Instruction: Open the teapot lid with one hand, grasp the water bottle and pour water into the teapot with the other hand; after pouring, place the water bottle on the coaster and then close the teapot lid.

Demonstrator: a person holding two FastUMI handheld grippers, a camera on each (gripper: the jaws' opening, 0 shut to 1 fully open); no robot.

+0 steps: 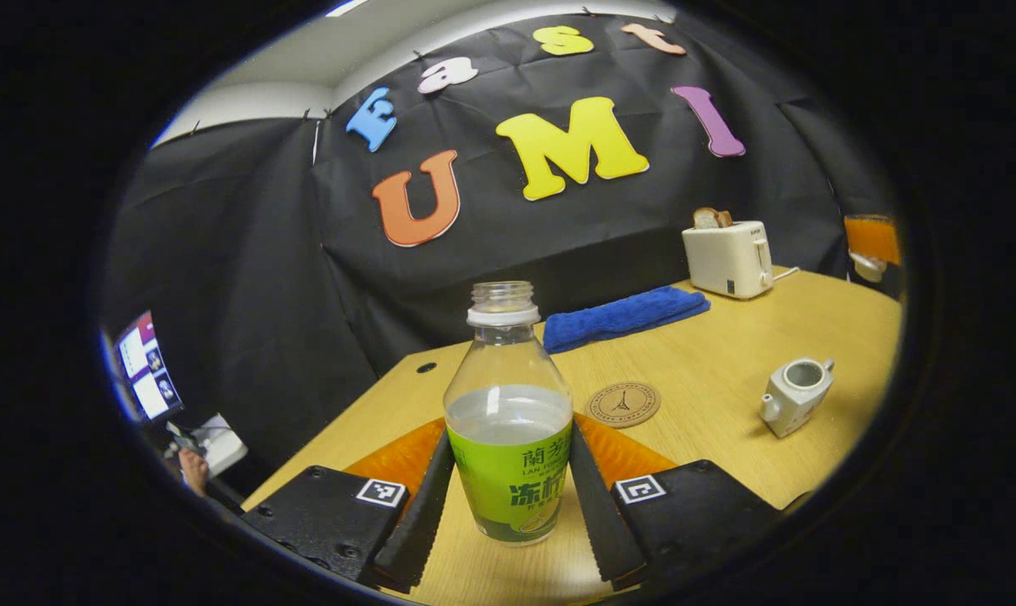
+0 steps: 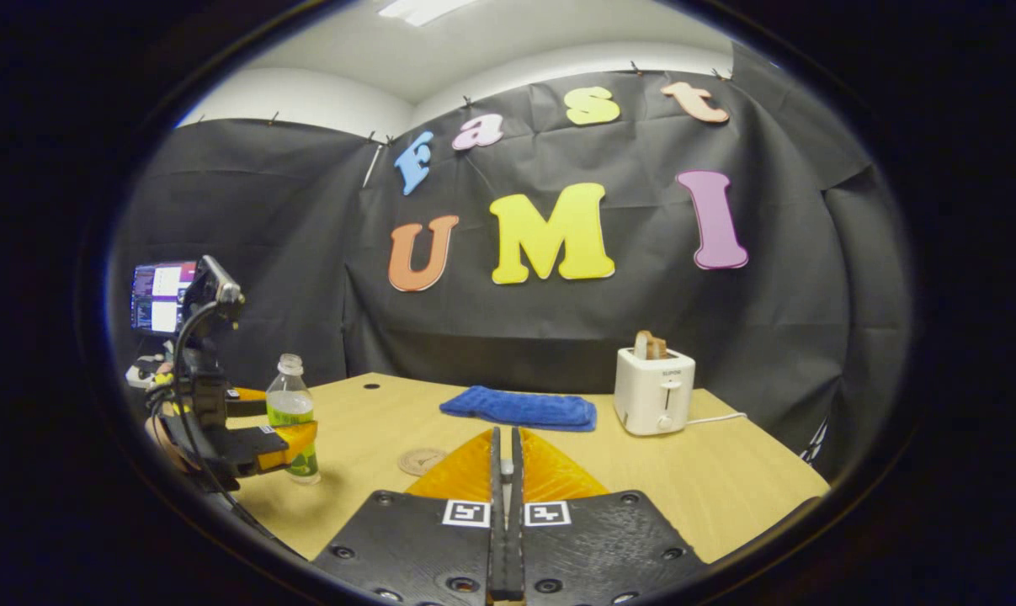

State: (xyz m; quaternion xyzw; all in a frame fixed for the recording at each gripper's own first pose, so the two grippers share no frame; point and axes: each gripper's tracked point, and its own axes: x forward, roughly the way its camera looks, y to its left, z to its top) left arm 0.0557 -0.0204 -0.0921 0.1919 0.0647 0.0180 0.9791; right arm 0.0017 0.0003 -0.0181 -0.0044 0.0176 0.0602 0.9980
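One bottle (image 1: 508, 421), teapot (image 1: 795, 396), coaster (image 1: 623, 404), toaster (image 1: 728, 258).

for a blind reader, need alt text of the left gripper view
The left tongs straddle an uncapped water bottle standing on a wooden table. Beyond it lie a round coaster, a lidless white teapot, a blue towel and a toaster.

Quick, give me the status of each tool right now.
Left tool: open around the water bottle, fingers close on both sides; whether they press on it cannot be told.
Right tool: closed; whether it holds anything cannot be told.
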